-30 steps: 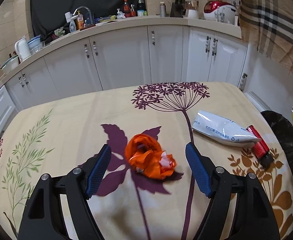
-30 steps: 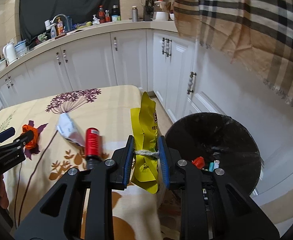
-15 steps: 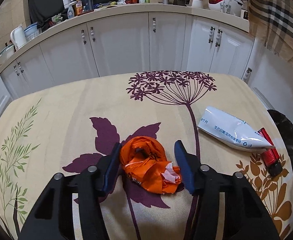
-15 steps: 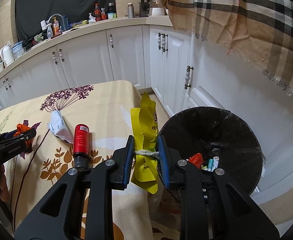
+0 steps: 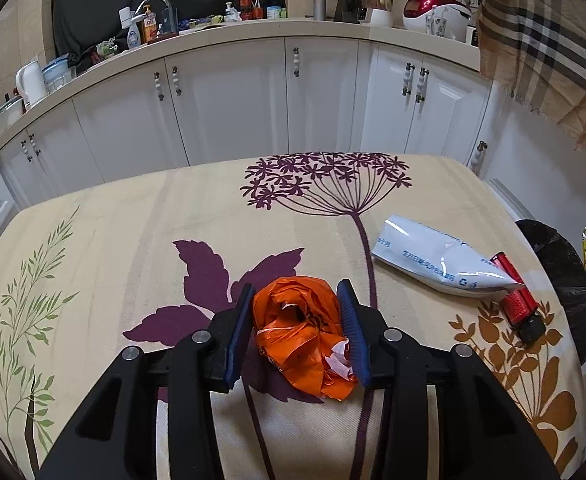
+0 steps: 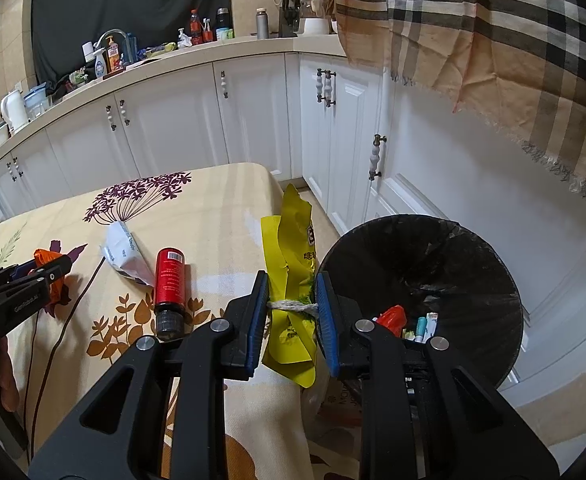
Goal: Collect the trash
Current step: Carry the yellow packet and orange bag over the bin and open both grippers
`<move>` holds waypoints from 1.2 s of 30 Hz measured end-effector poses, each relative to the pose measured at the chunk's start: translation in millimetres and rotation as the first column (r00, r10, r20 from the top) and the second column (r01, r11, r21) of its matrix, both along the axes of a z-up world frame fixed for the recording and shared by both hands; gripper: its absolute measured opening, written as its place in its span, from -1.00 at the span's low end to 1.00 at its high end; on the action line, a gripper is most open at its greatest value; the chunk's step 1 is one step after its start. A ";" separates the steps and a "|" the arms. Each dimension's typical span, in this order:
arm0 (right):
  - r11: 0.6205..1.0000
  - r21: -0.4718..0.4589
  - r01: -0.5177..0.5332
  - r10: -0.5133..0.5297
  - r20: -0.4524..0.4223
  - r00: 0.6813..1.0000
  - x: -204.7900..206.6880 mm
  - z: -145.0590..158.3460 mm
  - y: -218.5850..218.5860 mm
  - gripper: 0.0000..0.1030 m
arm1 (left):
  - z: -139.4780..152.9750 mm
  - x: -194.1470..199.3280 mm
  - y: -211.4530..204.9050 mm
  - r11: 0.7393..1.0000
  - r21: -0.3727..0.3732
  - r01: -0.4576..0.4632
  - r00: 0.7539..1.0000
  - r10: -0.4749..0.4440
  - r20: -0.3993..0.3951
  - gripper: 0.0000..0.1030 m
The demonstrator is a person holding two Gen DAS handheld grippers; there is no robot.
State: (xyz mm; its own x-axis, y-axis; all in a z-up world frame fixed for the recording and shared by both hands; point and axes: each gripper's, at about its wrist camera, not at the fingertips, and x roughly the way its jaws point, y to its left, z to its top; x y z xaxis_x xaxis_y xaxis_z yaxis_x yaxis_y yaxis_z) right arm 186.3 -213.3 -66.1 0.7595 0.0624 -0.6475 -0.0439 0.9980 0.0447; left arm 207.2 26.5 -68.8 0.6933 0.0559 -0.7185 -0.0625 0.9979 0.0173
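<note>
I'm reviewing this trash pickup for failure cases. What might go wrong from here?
The right gripper pinches the yellow wrapper beside the black bin, not over it; released now, it may land on the floor. The left gripper squeezes a loose orange bag that could slip.

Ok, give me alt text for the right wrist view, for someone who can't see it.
The right gripper clamps a crumpled yellow snack bag beside an open black-lined trash bin holding some litter. On the floral tablecloth to the left lie a red bottle and a white pouch, and the left gripper closes on an orange wrapper.
</note>
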 end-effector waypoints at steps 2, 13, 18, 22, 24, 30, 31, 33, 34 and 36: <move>1.000 0.000 0.002 -0.002 0.001 1.000 -1.0 0.7 -0.1 -0.54 | 2.2 -1.2 -1.2 1.000 0.001 0.006 1.000 -0.006 0.007 -0.19; 1.000 0.000 0.019 -0.019 0.015 1.000 -9.4 7.5 -6.2 -0.54 | 12.0 -8.0 -10.4 1.000 0.003 0.030 0.999 -0.030 0.034 -0.19; 0.999 0.001 0.036 -0.036 0.022 0.999 -14.3 10.8 -14.7 -0.54 | 19.1 -11.4 -22.2 0.998 0.003 0.056 0.997 -0.056 0.051 -0.19; 0.998 -0.001 0.057 -0.057 0.033 0.998 -19.6 14.5 -24.3 -0.54 | 26.4 -13.5 -37.3 0.996 0.005 0.087 0.994 -0.087 0.072 -0.19; 0.998 -0.001 0.069 -0.069 0.038 0.997 -22.7 16.2 -29.7 -0.54 | 29.3 -14.4 -44.8 0.995 0.005 0.102 0.992 -0.102 0.079 -0.19; 0.994 -0.002 0.110 -0.109 0.051 0.993 -28.0 20.9 -49.1 -0.54 | 38.0 -16.9 -71.9 0.987 0.004 0.159 0.982 -0.159 0.103 -0.19; 0.993 -0.003 0.119 -0.118 0.054 0.991 -28.9 21.6 -53.2 -0.54 | 39.5 -17.3 -77.2 0.985 0.004 0.171 0.980 -0.170 0.107 -0.19; 0.991 -0.003 0.132 -0.131 0.058 0.990 -30.1 22.8 -60.3 -0.54 | 42.6 -18.0 -86.7 0.982 0.003 0.190 0.975 -0.189 0.114 -0.19; 0.990 -0.007 0.141 -0.140 0.062 0.988 -30.9 23.5 -64.0 -0.54 | 43.3 -19.2 -90.0 0.980 0.001 0.198 0.973 -0.197 0.117 -0.19; 0.987 -0.021 0.159 -0.157 0.069 0.985 -31.6 24.5 -69.3 -0.54 | 47.1 -20.3 -101.8 0.975 0.000 0.221 0.967 -0.219 0.128 -0.19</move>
